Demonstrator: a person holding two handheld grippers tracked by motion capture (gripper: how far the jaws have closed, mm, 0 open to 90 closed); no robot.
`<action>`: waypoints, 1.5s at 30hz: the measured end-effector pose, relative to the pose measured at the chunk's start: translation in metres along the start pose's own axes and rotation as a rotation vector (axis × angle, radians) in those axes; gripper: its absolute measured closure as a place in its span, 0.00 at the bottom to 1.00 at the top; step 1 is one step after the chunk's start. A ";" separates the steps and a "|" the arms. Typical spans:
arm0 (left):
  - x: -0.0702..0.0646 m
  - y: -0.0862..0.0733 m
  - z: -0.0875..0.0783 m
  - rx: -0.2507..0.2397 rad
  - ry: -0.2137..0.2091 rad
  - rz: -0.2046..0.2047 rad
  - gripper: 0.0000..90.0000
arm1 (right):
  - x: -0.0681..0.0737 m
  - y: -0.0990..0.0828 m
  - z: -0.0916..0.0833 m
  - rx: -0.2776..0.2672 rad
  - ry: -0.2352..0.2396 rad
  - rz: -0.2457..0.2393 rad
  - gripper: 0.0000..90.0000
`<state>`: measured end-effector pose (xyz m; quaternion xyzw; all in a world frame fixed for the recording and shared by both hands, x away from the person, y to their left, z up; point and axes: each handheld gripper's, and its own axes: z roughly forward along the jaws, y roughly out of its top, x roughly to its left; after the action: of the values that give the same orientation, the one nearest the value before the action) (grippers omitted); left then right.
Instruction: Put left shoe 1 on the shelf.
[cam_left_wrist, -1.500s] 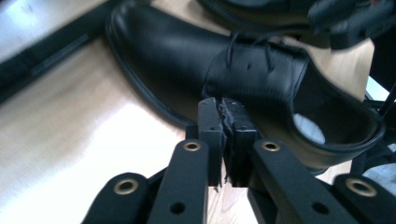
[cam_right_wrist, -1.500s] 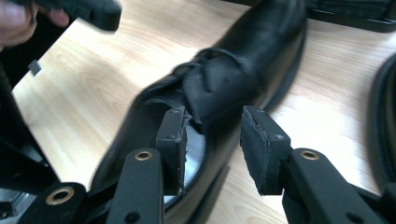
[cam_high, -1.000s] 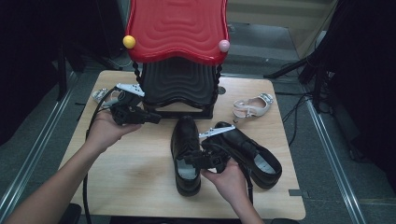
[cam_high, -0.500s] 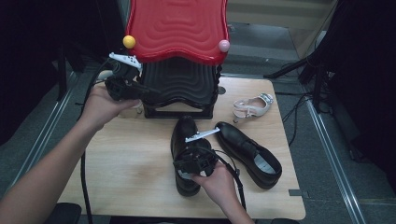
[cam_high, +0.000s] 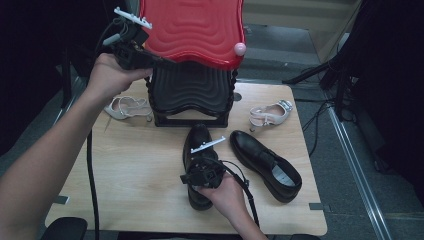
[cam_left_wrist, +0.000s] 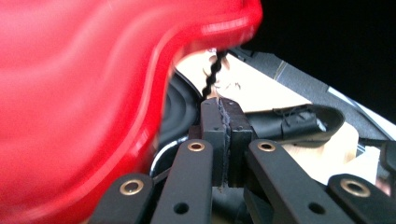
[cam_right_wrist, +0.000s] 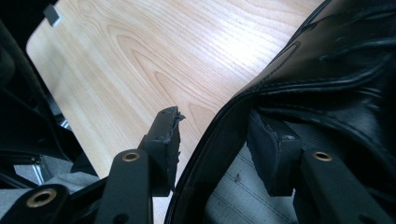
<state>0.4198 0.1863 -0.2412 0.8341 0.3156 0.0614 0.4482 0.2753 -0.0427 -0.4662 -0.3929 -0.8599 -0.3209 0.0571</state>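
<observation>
**Right gripper straddles a black shoe's collar; left gripper up at the red lid**

The right gripper (cam_high: 202, 167) sits over the heel end of the near black shoe (cam_high: 197, 145), which lies toe-away near the middle of the desk (cam_high: 125, 175), toward its front edge. In the right gripper view the shoe's side wall runs between the two jaws, one pad inside on the grey insole, the other outside above the wood; a gap shows at the outer pad, so the jaws are parted and not yet pinching. They have just been opening a little with that wall between them.

The left gripper (cam_high: 150, 56) is held high at the left edge of the red wavy lid (cam_high: 192, 27), its jaws pressed together with nothing between them, as the left gripper view shows.

A second black shoe (cam_high: 265, 162) lies angled toward the desk's right front. The black ribbed rack (cam_high: 190, 92) stands at the back edge, a white sandal (cam_high: 125, 107) left of it and another white sandal (cam_high: 270, 114) to its right.
</observation>
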 end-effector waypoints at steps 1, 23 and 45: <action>0.002 0.004 0.000 -0.002 0.000 -0.003 1.00 | 0.000 0.001 0.002 0.006 0.003 0.004 0.61; 0.025 0.025 0.015 0.007 0.109 -0.054 1.00 | 0.005 0.002 0.022 0.067 -0.069 0.039 0.72; 0.023 0.025 0.016 0.021 0.131 -0.049 1.00 | -0.027 0.000 -0.029 -0.008 0.043 0.061 0.97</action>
<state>0.4558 0.1781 -0.2352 0.8249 0.3652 0.1018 0.4193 0.2895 -0.0773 -0.4533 -0.4122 -0.8447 -0.3309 0.0837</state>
